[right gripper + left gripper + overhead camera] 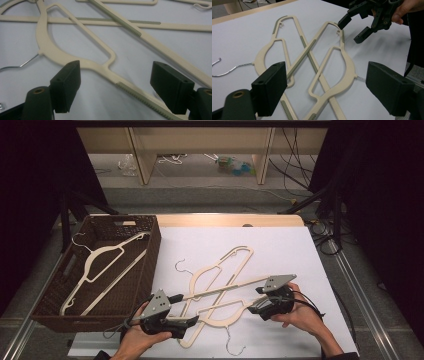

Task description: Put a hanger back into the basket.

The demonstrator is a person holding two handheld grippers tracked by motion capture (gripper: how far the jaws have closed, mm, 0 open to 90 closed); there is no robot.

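Two cream plastic hangers lie crossed on the white table top. One hanger has its wire hook toward the basket. The other hanger has its hook toward the person. My left gripper is open, low over the spot where the bars cross, touching neither hanger. My right gripper is open too. Its jaws stand either side of the near hanger's shoulder and do not press on it.
A brown wicker basket stands at the table's left edge with a third cream hanger inside. Wooden shelf legs and loose cables are on the floor beyond the table. Black curtains hang at both sides.
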